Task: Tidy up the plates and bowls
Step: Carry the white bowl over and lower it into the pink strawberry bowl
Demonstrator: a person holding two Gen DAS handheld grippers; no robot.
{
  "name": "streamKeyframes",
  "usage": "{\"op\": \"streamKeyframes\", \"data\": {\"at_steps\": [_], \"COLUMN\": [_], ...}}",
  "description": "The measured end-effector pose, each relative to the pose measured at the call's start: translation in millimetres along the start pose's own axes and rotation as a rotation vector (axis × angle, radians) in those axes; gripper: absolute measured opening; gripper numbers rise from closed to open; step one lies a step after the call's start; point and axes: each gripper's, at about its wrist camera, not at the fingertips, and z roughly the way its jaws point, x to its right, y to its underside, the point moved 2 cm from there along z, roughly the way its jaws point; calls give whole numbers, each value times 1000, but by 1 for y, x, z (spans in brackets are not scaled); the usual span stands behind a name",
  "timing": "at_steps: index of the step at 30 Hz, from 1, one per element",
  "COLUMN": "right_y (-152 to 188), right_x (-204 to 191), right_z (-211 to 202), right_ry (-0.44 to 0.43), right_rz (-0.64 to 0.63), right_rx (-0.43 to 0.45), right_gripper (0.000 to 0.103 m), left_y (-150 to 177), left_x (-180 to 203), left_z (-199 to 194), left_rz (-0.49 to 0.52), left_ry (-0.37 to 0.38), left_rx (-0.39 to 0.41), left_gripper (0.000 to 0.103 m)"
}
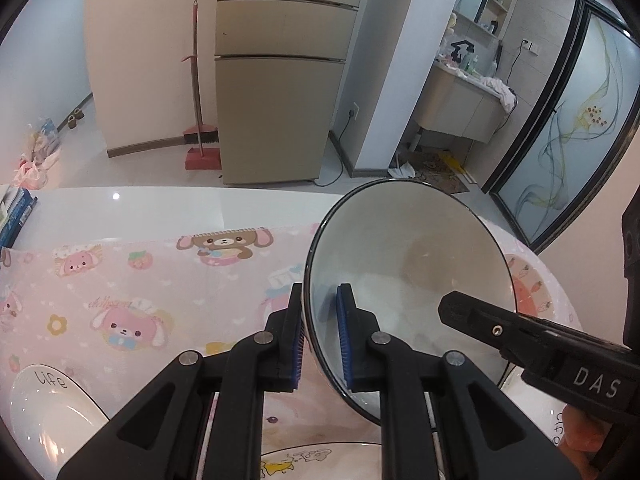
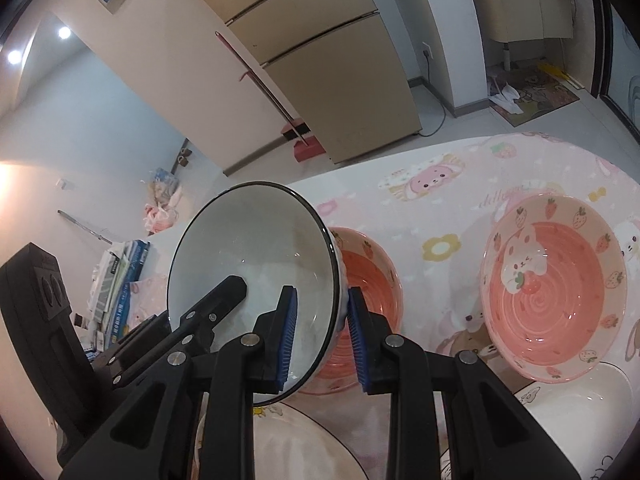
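A white bowl [image 1: 408, 264] with a thin black rim hangs tilted above the table, held from both sides. My left gripper [image 1: 320, 340] is shut on its left wall, one blue pad inside and one outside. My right gripper [image 2: 322, 336] is shut on the opposite wall of the same white bowl [image 2: 248, 248]. Each view shows one finger of the other gripper reaching into the bowl. Behind it a pink strawberry bowl [image 2: 368, 280] sits partly hidden, and a larger pink bowl [image 2: 552, 288] stands to the right. A pale plate [image 2: 304, 448] lies below the grippers.
A pink cartoon tablecloth [image 1: 140, 280] covers the white table. A white dish marked "life" [image 1: 48, 408] sits at the lower left, another white dish [image 2: 580, 412] at the lower right. Stacked books [image 2: 120, 288] lie at the table's left end. A fridge [image 1: 280, 100] and a broom [image 1: 198, 92] stand beyond.
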Motion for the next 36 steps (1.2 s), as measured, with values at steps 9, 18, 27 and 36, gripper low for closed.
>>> {"op": "streamKeyframes", "data": {"at_steps": [9,18,27,36], "right_y": [1,0,6,4], "right_x": [-9,2,-19,-15], "right_z": [-15,8,8,7], "right_ry": [179,199,255,245], "right_rz": [-119,-116,-217,-257], "right_rx": [55,-18,5,8], "right_gripper": [29,29,29,29], "left_y": [3,6,7,13], "left_x": [22,16,11,12], "left_z": [-6,19,25,31], "left_rz": [68,91,78,88], "left_ry": [-37,-67,-70,-92], "left_rx": [84,45,34,40], "left_gripper": [14,13,13,13]}}
